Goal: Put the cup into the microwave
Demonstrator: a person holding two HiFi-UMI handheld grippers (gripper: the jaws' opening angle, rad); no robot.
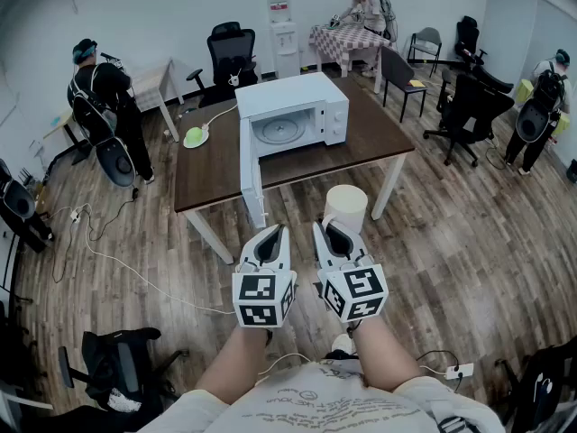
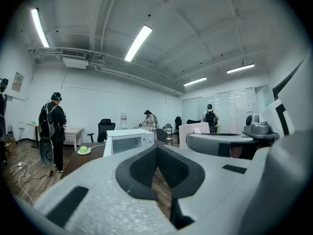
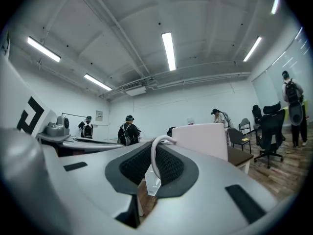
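Note:
A white microwave (image 1: 293, 106) stands on a brown table (image 1: 216, 165) with its door (image 1: 251, 174) swung open toward me and the turntable showing. In front of the table's near edge, my right gripper (image 1: 326, 228) is shut on the handle of a cream cup (image 1: 345, 207) and holds it upright. In the right gripper view the thin white handle (image 3: 155, 155) sits between the dark pads (image 3: 171, 166), with the cup body (image 3: 200, 141) beyond. My left gripper (image 1: 273, 231) hangs beside it, shut and empty. The left gripper view shows the microwave (image 2: 128, 142) ahead.
A green round object (image 1: 196, 137) with a white cable lies on the table's left part. Office chairs (image 1: 230, 52), a water dispenser (image 1: 283, 34) and a checkered table (image 1: 347, 39) stand behind. Several people stand around the room. Cables run over the wooden floor at the left.

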